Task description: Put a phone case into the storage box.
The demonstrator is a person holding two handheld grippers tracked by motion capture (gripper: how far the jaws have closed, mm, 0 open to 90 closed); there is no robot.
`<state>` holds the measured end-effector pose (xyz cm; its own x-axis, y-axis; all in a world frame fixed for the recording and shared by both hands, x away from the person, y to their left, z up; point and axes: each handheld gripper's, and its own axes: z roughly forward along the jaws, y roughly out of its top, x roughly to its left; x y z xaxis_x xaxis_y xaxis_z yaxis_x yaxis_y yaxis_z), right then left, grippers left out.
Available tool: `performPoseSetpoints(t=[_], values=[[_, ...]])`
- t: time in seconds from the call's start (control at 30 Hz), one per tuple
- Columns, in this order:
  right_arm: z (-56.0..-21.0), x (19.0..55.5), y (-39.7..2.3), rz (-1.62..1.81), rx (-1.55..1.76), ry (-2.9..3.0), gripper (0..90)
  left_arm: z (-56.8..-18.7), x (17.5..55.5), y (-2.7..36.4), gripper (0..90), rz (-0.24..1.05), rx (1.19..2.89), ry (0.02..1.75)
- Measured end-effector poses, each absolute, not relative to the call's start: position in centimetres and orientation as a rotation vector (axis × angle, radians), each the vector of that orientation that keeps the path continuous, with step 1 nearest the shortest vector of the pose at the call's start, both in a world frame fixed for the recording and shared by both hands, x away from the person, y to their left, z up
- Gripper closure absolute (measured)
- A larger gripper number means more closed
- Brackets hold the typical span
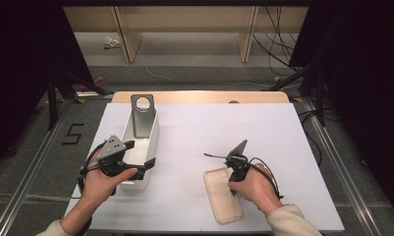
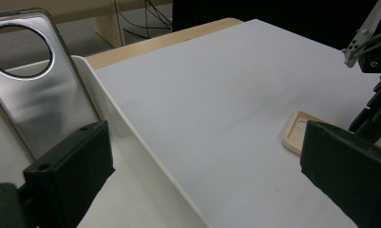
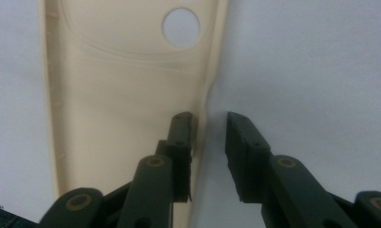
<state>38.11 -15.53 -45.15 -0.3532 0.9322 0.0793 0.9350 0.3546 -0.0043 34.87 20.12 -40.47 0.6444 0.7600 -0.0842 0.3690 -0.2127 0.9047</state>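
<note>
The work in hand is judged to be the picking up of the cream phone case, which lies flat, open side up, on the white tabletop toward the near right, its long axis running roughly from the near edge away toward the far side, with the round camera hole at its far end. The right tool is poised directly over the case's right-hand long wall. In the right gripper view one jaw is seen inside the case against that wall and the other outside on the bare tabletop, so the rim is straddled; a gap remains on the outer side, and the jaws are only partly drawn together, not yet pinching. The right hand is plainly the nearer one. The left tool is held spread wide over the near end of a white rectangular tray, in which a silver metal phone-back plate with a round opening stands leaning at the far end. On the floor to the left a taped figure "5" can be read; no brand or label can be made out on the case.
</note>
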Motion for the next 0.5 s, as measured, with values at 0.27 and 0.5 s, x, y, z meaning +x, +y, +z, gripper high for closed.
performPoseSetpoints(t=[0.27, 0.5], values=[[-45.24, 38.25, -15.07, -0.043, -1.752, -2.509, 81.5, -40.39, 34.81, 20.15, 3.2, 0.469, 1.816, 0.904], [-45.22, 38.31, -14.98, -0.031, -1.771, -2.502, 85.5, -40.43, 34.81, 20.10, 3.2, 0.471, 1.819, 0.900]])
